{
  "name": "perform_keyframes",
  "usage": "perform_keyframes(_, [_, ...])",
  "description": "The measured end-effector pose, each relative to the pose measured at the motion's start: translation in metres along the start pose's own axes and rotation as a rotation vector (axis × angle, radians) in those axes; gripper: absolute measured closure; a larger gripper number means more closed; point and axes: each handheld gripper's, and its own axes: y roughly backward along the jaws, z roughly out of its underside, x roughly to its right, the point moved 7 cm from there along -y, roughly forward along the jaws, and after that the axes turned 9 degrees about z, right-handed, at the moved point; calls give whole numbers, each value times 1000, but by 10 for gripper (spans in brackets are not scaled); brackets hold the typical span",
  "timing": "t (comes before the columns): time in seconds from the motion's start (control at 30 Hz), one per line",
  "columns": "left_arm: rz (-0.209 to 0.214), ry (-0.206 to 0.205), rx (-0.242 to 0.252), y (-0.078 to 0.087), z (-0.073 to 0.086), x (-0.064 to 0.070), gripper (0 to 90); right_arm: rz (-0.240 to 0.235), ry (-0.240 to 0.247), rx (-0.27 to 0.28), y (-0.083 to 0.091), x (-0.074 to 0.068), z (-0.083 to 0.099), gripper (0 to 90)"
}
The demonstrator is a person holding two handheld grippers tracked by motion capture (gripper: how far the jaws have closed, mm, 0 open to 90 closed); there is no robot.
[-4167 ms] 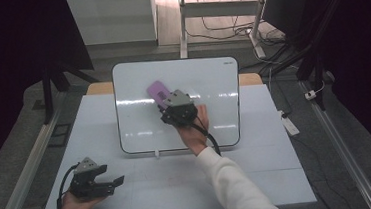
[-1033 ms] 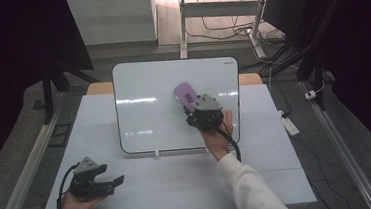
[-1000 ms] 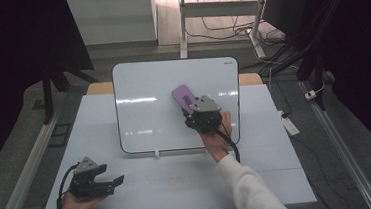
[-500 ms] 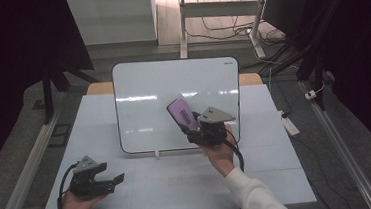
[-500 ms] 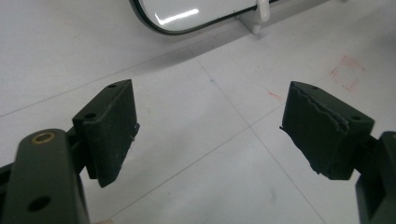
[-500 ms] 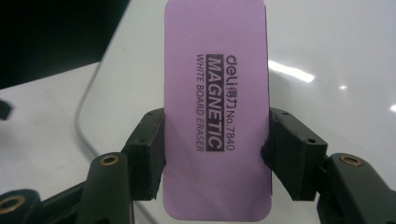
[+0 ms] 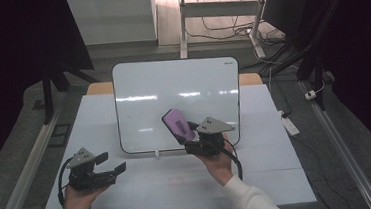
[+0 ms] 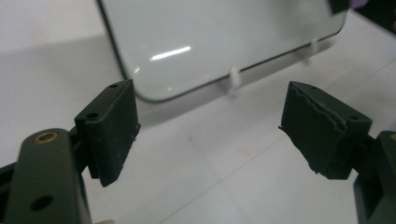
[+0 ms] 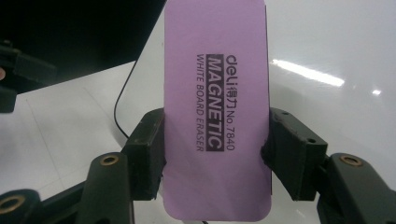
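A white whiteboard (image 7: 172,93) lies flat on the table, its surface blank. My right gripper (image 7: 188,134) is shut on a purple magnetic whiteboard eraser (image 7: 178,124), held over the board's near right part; the jaws clamp its two long sides. The eraser (image 9: 217,112) shows its printed label in the right gripper view. My left gripper (image 7: 113,163) stands open near the table's front left, off the board, with nothing between its fingers (image 8: 112,128). The board's near corner (image 8: 154,95) lies ahead of it.
The white table (image 7: 279,177) has bare room in front of and beside the board. Small white clips (image 7: 156,154) sit at the board's near edge. Metal rails (image 7: 23,172) run along both sides. Cables and a desk frame (image 7: 216,12) lie on the floor behind.
My right gripper has carried the eraser from the board's upper middle across to the right, then down and toward the near edge. The left gripper has stayed put.
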Motion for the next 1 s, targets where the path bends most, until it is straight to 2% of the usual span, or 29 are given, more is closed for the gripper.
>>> perform_keyframes(0.07, [-2,-16,1,-5,-7,5,200,-4,-1,2,-1,-3,2,409])
perform_keyframes(0.3, [45,-58,2,-24,-28,24,206,-17,18,-6,-6,-14,9,409])
perform_keyframes(0.53, [94,-29,25,-35,-42,29,213,-22,15,-9,-8,-17,11,409])
perform_keyframes(1.0, [156,-49,75,-58,-72,48,253,-30,11,27,-8,-26,12,409])
